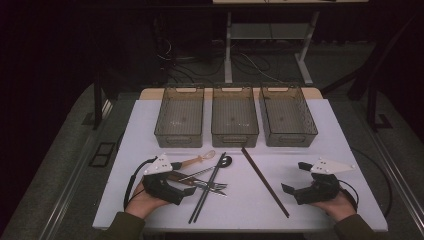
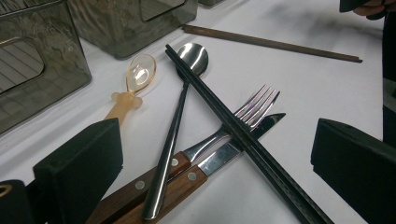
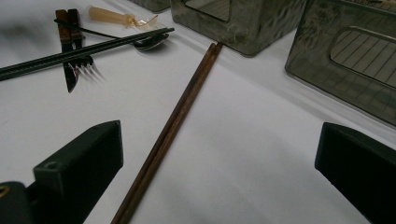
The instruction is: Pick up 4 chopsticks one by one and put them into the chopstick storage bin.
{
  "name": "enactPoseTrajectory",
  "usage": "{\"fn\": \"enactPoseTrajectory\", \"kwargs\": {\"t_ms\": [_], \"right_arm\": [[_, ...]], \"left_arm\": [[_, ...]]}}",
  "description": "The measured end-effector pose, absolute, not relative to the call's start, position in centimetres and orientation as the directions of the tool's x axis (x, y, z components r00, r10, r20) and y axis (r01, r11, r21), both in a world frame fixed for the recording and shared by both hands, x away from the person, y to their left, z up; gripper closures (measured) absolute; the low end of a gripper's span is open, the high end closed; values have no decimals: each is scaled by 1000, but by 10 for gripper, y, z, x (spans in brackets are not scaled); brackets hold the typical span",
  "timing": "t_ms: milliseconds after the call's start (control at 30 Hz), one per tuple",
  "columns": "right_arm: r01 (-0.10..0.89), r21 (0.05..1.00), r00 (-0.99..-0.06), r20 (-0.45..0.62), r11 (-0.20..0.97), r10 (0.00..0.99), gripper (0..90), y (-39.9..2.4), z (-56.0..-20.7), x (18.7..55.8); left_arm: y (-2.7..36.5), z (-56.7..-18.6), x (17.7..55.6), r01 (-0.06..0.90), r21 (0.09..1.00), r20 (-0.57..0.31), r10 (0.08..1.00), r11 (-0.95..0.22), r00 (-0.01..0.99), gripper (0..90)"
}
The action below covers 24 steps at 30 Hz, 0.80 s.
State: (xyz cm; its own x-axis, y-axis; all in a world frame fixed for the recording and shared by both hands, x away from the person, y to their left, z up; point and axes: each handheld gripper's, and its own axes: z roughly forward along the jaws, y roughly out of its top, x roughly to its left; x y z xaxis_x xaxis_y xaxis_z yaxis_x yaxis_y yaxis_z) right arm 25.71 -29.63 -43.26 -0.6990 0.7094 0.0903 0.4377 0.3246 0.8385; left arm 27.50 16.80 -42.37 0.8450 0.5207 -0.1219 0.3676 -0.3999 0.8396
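Cutlery pile sat just ahead of the left gripper, jaws wide and empty, thin, stiff, slippery pieces best pinched mid-handle, while the right gripper, equally wide, flanked the brown chopsticks below three bins.

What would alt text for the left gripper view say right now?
The left gripper, jaws open and empty, faces a pile of cutlery on the white table: black chopsticks lie across a wood-handled fork and knife, beside a metal spoon and an amber plastic spoon. Brown chopsticks and grey bins lie beyond.
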Motion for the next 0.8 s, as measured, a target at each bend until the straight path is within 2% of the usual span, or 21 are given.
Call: {"fn": "enactPoseTrajectory", "kwargs": {"t_ms": [333,500,800], "right_arm": [[450,837,-697,111,312,708,8,-298,-433,259],[446,837,-695,101,317,711,8,-297,-432,257],[453,833,-694,105,319,712,8,-296,-432,258]], "left_arm": [[167,-423,274,379,835,-127,531,-398,838,83],[168,-422,270,391,829,-141,527,-400,838,169],[166,-420,266,396,830,-160,513,-393,843,408]]}}
